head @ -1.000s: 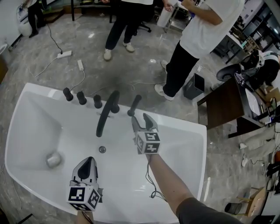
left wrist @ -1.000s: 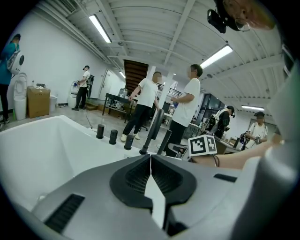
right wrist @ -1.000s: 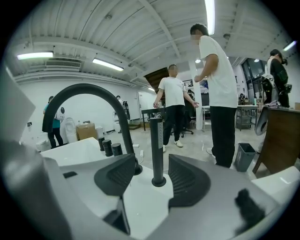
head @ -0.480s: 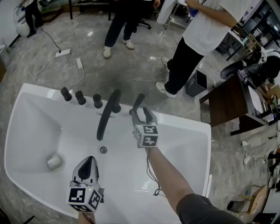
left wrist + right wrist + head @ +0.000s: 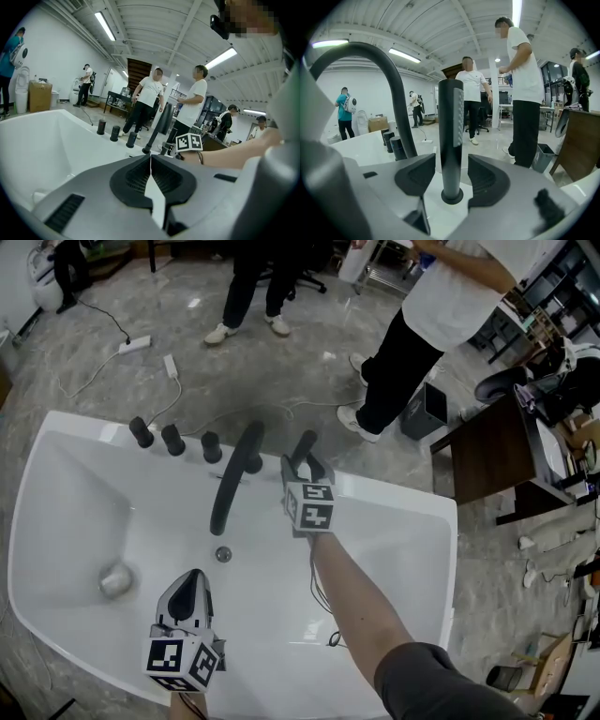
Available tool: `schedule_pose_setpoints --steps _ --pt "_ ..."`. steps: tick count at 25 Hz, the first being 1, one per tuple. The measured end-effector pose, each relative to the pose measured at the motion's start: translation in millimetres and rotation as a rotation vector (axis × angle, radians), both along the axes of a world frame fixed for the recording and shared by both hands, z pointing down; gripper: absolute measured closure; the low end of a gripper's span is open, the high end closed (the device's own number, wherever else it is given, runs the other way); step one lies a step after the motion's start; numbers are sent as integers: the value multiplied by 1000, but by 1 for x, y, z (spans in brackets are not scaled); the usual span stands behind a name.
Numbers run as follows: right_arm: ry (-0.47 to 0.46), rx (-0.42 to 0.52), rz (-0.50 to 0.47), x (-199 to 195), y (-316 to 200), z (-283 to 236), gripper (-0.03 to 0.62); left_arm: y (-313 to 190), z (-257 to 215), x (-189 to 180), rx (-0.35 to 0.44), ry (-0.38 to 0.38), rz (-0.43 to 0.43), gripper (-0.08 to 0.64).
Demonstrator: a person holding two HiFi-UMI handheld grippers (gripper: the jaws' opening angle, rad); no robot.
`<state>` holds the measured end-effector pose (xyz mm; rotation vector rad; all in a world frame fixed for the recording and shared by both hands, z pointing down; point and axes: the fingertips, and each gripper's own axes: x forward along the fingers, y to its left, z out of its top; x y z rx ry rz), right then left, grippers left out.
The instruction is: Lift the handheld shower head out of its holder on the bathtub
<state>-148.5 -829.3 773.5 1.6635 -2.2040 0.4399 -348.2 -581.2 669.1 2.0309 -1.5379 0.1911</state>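
The grey left gripper (image 5: 192,577) and right gripper (image 5: 304,465) bear black-and-white marker cubes (image 5: 183,664); sleeve (image 5: 441,688) dark grey.

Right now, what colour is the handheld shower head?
Dark grey shower head, clearest in the right gripper view.

The white bathtub (image 5: 412,521) stands on a grey marbled floor (image 5: 281,362). Along its far edge, left to right, are three black knobs (image 5: 172,439), a curved black spout (image 5: 234,479), and the handheld shower head (image 5: 302,451) upright in its holder (image 5: 452,196). A round metal drain (image 5: 115,579) sits in the basin near the left end.
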Motion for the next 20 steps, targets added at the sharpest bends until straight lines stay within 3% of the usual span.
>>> schedule_pose_setpoints --steps 4,7,20 --pt "-7 5 -21 -2 -4 1 376 -1 2 -1 -4 10 0 543" --pt "-24 14 -17 -2 -8 0 448 -2 4 0 -6 6 11 543" --pt "-20 33 -20 2 10 -28 451 12 -5 1 -23 -5 3 543"
